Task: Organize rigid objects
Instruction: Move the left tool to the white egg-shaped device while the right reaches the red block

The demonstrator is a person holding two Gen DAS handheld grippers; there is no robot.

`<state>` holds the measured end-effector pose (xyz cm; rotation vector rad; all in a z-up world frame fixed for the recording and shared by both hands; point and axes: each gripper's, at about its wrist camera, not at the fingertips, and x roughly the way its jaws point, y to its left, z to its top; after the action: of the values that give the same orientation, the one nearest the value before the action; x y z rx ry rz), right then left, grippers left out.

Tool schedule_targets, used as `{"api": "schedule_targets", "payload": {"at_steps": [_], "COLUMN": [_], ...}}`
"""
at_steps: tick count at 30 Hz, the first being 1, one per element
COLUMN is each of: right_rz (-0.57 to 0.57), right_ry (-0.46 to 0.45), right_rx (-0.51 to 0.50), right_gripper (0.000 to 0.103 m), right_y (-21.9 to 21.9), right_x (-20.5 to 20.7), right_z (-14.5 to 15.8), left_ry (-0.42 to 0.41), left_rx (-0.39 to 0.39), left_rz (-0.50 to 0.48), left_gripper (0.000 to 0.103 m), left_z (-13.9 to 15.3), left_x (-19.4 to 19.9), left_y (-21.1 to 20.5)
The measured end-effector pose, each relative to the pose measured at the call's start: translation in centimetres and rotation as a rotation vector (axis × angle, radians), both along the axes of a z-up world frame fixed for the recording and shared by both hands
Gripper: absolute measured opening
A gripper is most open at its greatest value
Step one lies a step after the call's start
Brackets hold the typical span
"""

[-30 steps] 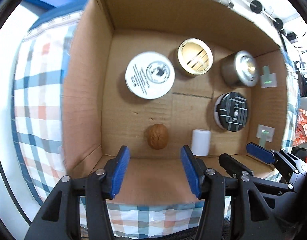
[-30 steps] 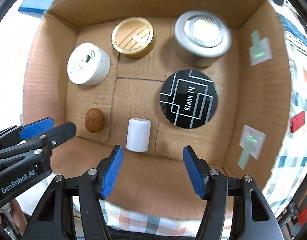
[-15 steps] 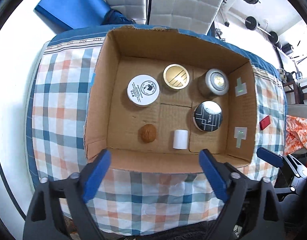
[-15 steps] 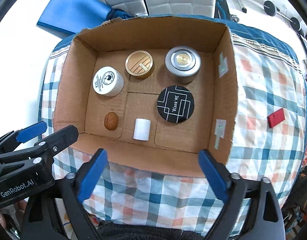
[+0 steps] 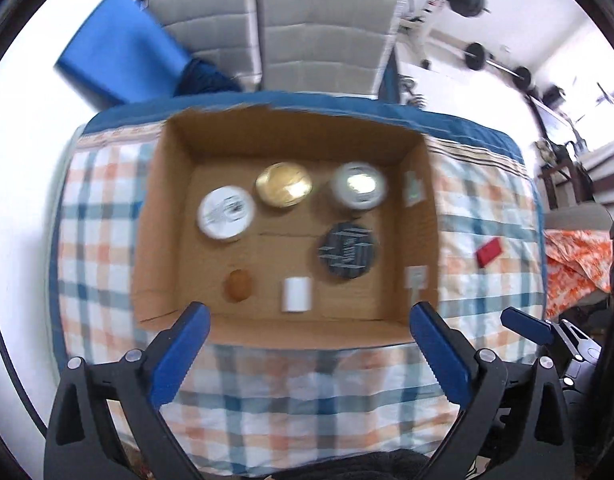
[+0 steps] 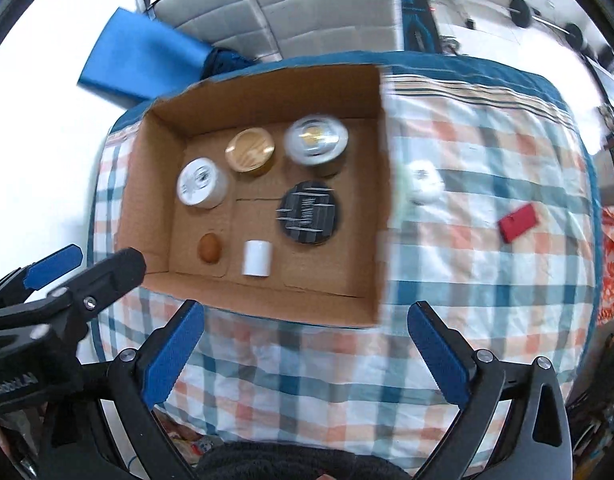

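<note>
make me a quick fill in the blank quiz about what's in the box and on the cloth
1. The walnut lies inside the cardboard ____.
2. The small block out on the checked cloth is ____ in colour.
3. Beside the walnut stands a small ____ cylinder.
4. The right gripper holds ____.

Missing words: box; red; white; nothing

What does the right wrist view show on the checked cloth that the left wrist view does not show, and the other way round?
Only the right wrist view shows a blurred white object on the checked cloth just outside the box's right wall.

Only the left wrist view shows two pale tape patches on the inside of that wall.

Both show the cardboard box holding six things, among them the walnut and the white cylinder, and the red block on the cloth. The left gripper and right gripper are open and empty.
</note>
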<state>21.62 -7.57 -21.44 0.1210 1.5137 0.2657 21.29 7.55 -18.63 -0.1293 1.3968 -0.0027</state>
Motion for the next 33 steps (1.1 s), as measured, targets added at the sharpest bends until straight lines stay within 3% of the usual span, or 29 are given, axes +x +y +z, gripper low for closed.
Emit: {"api": "schedule_targets", "payload": {"at_steps": [8, 14, 20, 24, 29, 31, 33], "right_rz": [-0.212, -0.359, -0.425, -0.483, -0.526, -0.495, -0.414], "right_ry": [0.040, 0.101, 0.168, 0.218, 0.260, 0.250, 0.227], "right_rx": [-0.062, -0.041, -0.057, -0.042, -0.029, -0.091, -0.176], "right_gripper": [0.103, 0.103, 0.101, 0.089, 0.074, 0.069, 0.053], "right_y": [-12.8, -20.2, -23.4, -24.4, -24.1, -23.4, -22.6], "right_x": [1.4, 3.7, 7.3, 9.1, 10.3, 10.5, 10.7], "right_z": [-2.1, -7.0, -13.3, -17.5, -21.0, -21.3, -20.9], "left_ry": [0.004, 0.043, 0.065, 0.079, 0.111, 0.120, 0.115], "left_rx": [0.014, 0.079, 0.276, 0.391, 0.459, 0.489, 0.538], "left_rz": [-0.161, -0.208, -0.314, -0.378, -0.414, -0.439, -0.469], "left_gripper": [0.102, 0.102, 0.102, 0.102, 0.102, 0.102, 0.102], "left_z": [-1.6, -5.2, -9.9, -12.5, -14.8, -15.6, -16.1], "left_x": [4.2, 7.7, 11.1, 12.5, 13.3, 13.3, 13.2], "left_y": [-11.1, -17.1, -20.7, -21.7, -22.4, -22.7, -23.3]}}
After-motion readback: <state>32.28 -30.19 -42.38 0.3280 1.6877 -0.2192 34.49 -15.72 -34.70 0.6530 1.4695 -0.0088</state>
